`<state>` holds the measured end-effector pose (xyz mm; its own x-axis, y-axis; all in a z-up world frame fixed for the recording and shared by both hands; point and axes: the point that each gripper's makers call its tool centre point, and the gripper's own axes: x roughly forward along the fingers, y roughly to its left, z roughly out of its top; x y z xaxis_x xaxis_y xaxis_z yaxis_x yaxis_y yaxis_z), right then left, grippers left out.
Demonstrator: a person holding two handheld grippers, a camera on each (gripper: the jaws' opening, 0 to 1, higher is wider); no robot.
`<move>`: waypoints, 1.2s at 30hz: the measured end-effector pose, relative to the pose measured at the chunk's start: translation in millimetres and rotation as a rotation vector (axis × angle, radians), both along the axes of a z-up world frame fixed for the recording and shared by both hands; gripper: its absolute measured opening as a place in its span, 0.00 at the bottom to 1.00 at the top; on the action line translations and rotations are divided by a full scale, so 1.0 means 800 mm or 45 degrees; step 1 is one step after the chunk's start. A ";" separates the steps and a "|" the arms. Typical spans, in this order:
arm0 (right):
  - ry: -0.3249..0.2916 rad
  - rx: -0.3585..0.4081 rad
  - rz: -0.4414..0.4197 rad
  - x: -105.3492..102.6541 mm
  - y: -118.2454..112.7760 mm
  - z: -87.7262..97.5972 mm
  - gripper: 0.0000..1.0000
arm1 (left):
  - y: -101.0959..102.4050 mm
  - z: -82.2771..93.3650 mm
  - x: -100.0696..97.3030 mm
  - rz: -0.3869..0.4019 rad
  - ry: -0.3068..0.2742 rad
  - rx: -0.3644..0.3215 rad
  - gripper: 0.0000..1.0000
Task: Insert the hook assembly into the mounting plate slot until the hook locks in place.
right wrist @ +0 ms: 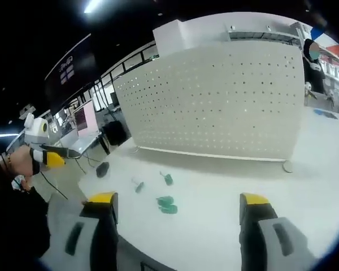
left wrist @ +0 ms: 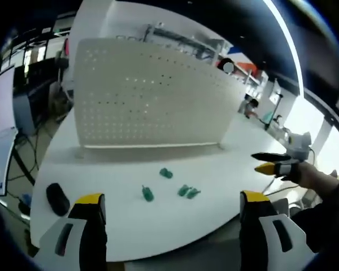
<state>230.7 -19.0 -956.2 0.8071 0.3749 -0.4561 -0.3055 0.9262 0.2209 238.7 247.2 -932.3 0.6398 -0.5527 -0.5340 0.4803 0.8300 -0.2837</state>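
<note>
A white perforated mounting plate (left wrist: 152, 96) stands upright on a white table (left wrist: 101, 164). Several small green hook pieces (left wrist: 166, 173) lie loose on the table in front of it, apart from the plate. My left gripper (left wrist: 172, 199) hovers at the near table edge, open, its yellow-tipped jaws wide apart and holding nothing. In the right gripper view the same plate (right wrist: 214, 101) rises behind the green hooks (right wrist: 168, 179). My right gripper (right wrist: 178, 199) is open and empty too. The other gripper enters each view at the side: the right one (left wrist: 274, 164) and the left one (right wrist: 51, 158).
A black rounded object (left wrist: 57, 199) lies at the table's left end (right wrist: 102, 169). The plate rests on a small foot (right wrist: 287, 166). A person (right wrist: 312, 56) stands beyond the plate. Desks and shelving fill the room behind.
</note>
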 end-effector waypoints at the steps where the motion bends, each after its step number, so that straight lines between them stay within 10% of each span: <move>1: -0.001 0.002 -0.003 0.000 -0.001 0.001 0.86 | 0.000 0.000 0.000 -0.002 0.001 0.001 1.00; 36: 0.034 -0.021 0.031 -0.007 -0.004 -0.017 0.83 | 0.007 -0.007 -0.005 0.025 0.013 0.008 1.00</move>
